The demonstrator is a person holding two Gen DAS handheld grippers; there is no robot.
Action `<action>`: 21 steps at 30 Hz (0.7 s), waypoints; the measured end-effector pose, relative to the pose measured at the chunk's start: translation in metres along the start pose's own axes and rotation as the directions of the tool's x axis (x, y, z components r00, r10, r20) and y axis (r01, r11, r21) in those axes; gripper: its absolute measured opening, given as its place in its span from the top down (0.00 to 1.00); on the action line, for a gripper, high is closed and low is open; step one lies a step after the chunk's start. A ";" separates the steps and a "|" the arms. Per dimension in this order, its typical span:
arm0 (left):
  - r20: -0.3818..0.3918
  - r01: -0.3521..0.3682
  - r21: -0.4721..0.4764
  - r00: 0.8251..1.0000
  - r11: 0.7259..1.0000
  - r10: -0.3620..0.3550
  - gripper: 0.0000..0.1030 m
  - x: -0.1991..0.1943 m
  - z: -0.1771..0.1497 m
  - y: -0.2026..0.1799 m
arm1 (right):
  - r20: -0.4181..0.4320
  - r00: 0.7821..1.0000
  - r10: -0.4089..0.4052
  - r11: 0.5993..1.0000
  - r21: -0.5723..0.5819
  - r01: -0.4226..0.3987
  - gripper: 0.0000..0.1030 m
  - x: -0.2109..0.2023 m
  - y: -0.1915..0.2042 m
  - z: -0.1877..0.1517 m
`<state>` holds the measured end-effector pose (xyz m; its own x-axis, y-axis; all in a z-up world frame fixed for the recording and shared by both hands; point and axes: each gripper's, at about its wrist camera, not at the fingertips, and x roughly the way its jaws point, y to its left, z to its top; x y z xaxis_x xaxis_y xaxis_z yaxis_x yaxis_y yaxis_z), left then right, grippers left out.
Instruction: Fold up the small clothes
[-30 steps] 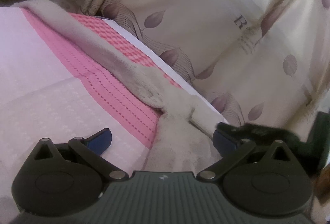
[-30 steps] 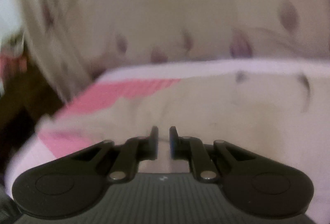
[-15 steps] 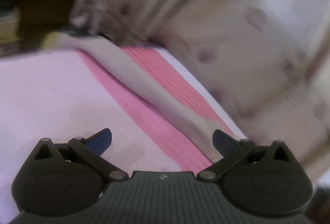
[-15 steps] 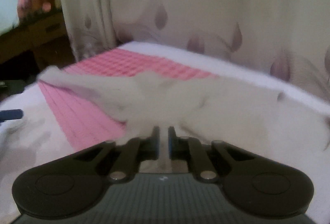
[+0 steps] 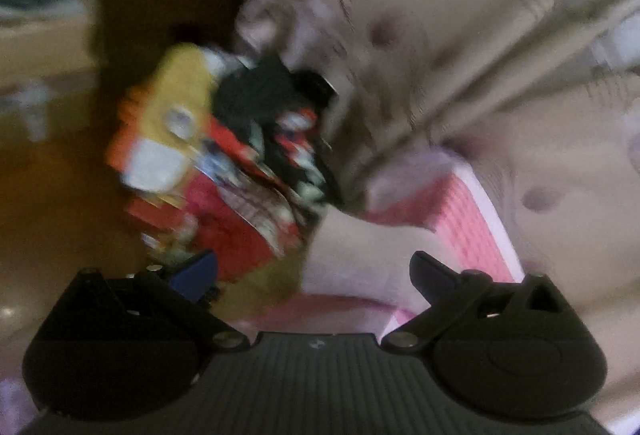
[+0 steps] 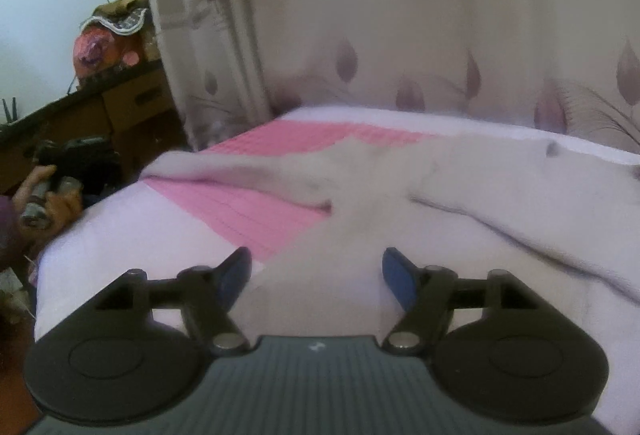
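A pale cream fleece garment (image 6: 420, 195) lies spread on the pink and white bed cover (image 6: 248, 211), one sleeve stretching to the left. My right gripper (image 6: 316, 271) is open and empty, just above the garment's near part. My left gripper (image 5: 314, 271) is open and empty, off the bed's corner; its view is blurred. A pale end of cloth (image 5: 352, 247) shows between its fingers, over the bed corner.
A leaf-patterned curtain (image 6: 400, 35) hangs behind the bed. A blurred heap of red, yellow and black items (image 5: 224, 155) lies on the brown floor beside the bed corner. Dark wooden furniture (image 6: 120, 107) stands at the left, with the person's hand (image 6: 40, 195) near it.
My right gripper has opened and let go of the garment, which now lies on the bed. My left gripper has swung left, away from the bed, toward the floor heap.
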<state>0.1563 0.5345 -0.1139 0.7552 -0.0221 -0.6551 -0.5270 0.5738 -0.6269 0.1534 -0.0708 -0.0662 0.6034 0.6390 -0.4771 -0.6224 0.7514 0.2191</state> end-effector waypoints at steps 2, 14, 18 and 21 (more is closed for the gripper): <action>-0.055 0.069 0.050 0.996 0.996 -0.066 0.06 0.014 0.007 -0.001 | -0.028 0.999 -0.021 1.000 0.002 0.021 0.30 0.005 0.000 0.000; 0.042 0.122 0.273 0.989 0.954 -0.138 0.84 -0.041 -0.002 -0.114 | 0.053 0.998 -0.020 0.991 0.131 0.013 0.30 -0.004 -0.017 -0.003; 0.017 0.217 0.297 0.973 0.930 -0.232 0.84 -0.084 -0.025 -0.208 | 0.136 0.989 -0.051 0.968 0.249 0.015 0.29 -0.018 -0.033 -0.004; -0.039 0.292 0.335 0.954 0.896 -0.297 0.84 -0.103 -0.056 -0.282 | 0.196 0.980 -0.036 0.940 0.339 -0.033 0.29 -0.036 -0.039 -0.009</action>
<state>0.2055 0.3288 0.1062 0.8619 -0.2231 -0.4553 -0.1209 0.7817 -0.6119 0.1511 -0.1245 -0.0645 0.7113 0.6316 -0.3085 -0.4366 0.7409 0.5103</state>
